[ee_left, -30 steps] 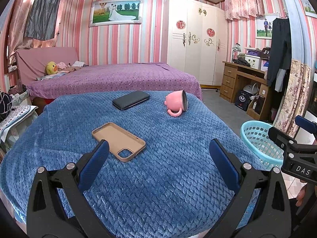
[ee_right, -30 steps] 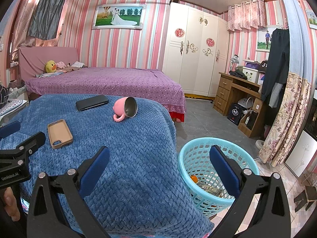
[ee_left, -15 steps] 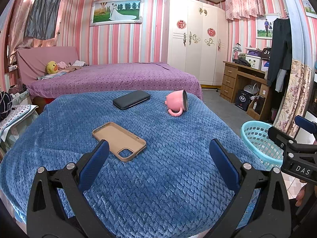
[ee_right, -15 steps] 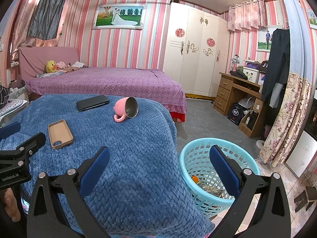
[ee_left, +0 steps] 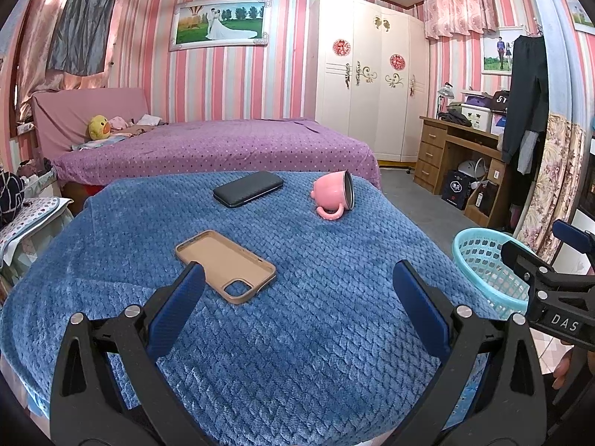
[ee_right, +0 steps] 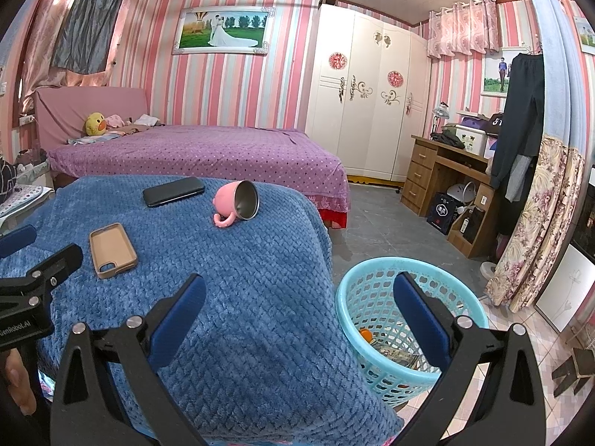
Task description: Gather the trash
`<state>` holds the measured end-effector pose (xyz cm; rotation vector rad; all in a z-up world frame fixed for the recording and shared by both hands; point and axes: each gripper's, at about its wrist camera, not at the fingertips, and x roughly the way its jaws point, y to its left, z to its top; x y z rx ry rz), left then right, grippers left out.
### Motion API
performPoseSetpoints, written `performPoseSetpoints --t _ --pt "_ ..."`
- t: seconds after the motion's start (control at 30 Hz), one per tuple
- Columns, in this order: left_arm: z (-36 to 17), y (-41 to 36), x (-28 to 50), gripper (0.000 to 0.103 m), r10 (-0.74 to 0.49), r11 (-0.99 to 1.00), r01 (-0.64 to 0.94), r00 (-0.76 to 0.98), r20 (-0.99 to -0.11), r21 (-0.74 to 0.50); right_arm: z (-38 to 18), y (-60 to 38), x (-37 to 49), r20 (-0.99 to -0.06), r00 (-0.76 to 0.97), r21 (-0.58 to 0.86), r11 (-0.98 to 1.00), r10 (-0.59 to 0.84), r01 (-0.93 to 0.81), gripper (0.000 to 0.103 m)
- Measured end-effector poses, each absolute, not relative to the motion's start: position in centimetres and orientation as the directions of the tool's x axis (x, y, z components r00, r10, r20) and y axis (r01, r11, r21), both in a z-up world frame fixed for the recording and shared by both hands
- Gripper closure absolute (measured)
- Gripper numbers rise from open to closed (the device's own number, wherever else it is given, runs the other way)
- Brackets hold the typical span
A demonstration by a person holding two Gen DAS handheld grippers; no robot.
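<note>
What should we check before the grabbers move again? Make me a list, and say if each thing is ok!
1. Left gripper open and holding nothing: ok.
2. Right gripper open and holding nothing: ok.
3. Basket upright on the floor beside the blue blanket: ok.
4. Trash in the basket: ok, an orange bit and some wrappers lie at its bottom.
5. Trash left on the blanket: cannot tell; only a phone case, a dark phone and a pink mug show there.
6. Mug standing upright: not ok, it lies on its side.
</note>
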<state>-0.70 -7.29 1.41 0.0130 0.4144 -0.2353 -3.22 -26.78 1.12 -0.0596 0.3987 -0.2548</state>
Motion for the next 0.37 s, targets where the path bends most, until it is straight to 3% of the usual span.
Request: performPoseSetpoints --t 0.37 --pt "1.56 -7.56 -0.79 0.005 -0.228 0.971 0.235 0.887 -0.402 -0.034 0.80 -26.51 -3.13 -0.378 0.889 -0.108 0.966 -0.258 0.234 0.004"
